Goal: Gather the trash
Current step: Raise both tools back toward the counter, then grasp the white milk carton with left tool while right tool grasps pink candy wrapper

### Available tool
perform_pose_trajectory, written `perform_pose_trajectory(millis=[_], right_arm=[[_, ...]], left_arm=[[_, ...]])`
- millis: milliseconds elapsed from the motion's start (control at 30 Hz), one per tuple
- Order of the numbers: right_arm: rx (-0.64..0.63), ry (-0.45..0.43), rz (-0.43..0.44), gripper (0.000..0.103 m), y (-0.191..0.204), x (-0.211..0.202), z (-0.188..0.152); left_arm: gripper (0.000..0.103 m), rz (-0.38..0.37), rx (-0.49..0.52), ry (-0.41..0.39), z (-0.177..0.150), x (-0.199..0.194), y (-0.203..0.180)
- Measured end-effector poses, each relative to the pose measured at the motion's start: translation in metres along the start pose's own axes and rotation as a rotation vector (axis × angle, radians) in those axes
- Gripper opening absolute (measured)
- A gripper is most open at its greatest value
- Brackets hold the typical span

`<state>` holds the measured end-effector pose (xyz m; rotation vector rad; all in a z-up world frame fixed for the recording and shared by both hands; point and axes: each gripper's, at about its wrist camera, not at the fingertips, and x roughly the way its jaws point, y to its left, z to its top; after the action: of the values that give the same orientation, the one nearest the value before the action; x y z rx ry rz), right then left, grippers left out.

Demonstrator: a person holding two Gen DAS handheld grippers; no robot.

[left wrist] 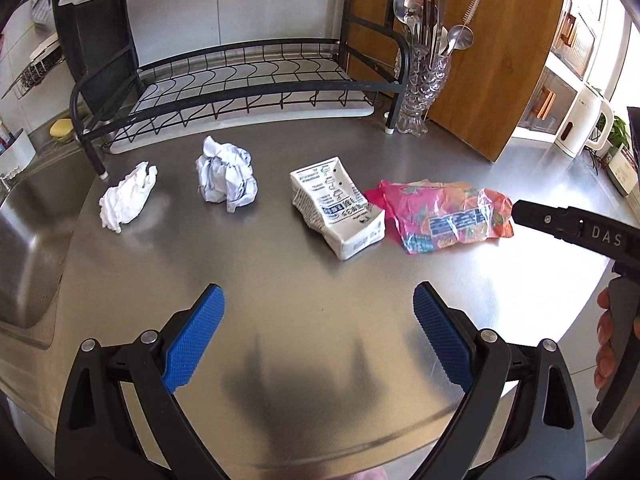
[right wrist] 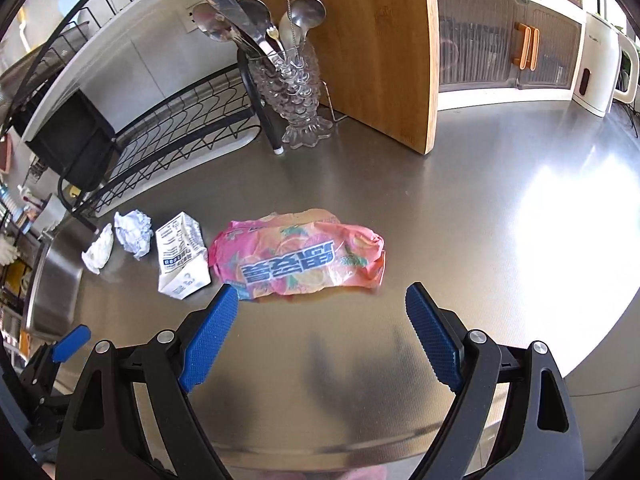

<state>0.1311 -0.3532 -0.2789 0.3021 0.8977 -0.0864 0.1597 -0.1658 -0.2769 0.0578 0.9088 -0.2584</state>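
Left gripper: hanging over the bare steel counter, blue pads standing wide apart, gripping nothing.

Right gripper: likewise spread wide and carrying nothing, hovering above the counter just short of the pink snack wrapper. In the left wrist view its black body is entering from the right edge, with a person's fingers wrapping its handle.

Trash, lying in a row on the counter, left to right:
- crumpled white tissue, sitting nearest the sink;
- balled printed paper, lying apart from the tissue;
- crushed white carton, lying on its side;
- pink snack wrapper, touching the carton's right side.

Behind the row: black wire dish rack, glass utensil holder holding spoons and a knife, wooden cutting board leaning upright, white kettle standing far right.
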Motion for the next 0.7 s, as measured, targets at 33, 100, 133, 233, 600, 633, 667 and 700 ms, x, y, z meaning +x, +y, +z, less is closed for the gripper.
perform_pose_trajectory(millis=[33, 100, 133, 233, 600, 633, 667, 700], right_arm=[[0.002, 0.004, -0.002, 0.087, -0.002, 0.005, 0.003], [0.006, 0.010, -0.003, 0.087, -0.005, 0.015, 0.009], [0.006, 0.010, -0.004, 0.087, -0.007, 0.018, 0.011], [0.002, 0.011, -0.003, 0.087, -0.011, 0.027, 0.019], [-0.011, 0.034, 0.016, 0.085, -0.014, 0.058, 0.035], [-0.010, 0.039, 0.021, 0.085, -0.014, 0.060, 0.035], [-0.010, 0.042, 0.025, 0.084, -0.015, 0.062, 0.035], [-0.012, 0.043, 0.028, 0.083, -0.016, 0.064, 0.035]], left_arm=[[0.090, 0.000, 0.000, -0.001, 0.005, 0.004, -0.003], [0.090, 0.001, 0.003, -0.001, 0.015, 0.013, -0.008], [0.090, 0.008, 0.006, -0.001, 0.019, 0.018, -0.010], [0.090, 0.023, -0.001, 0.004, 0.032, 0.032, -0.013], [0.090, 0.094, -0.034, 0.044, 0.043, 0.079, -0.005], [0.090, 0.095, -0.034, 0.047, 0.042, 0.082, -0.004], [0.090, 0.093, -0.035, 0.051, 0.041, 0.084, -0.003], [0.090, 0.089, -0.037, 0.056, 0.040, 0.086, -0.002]])
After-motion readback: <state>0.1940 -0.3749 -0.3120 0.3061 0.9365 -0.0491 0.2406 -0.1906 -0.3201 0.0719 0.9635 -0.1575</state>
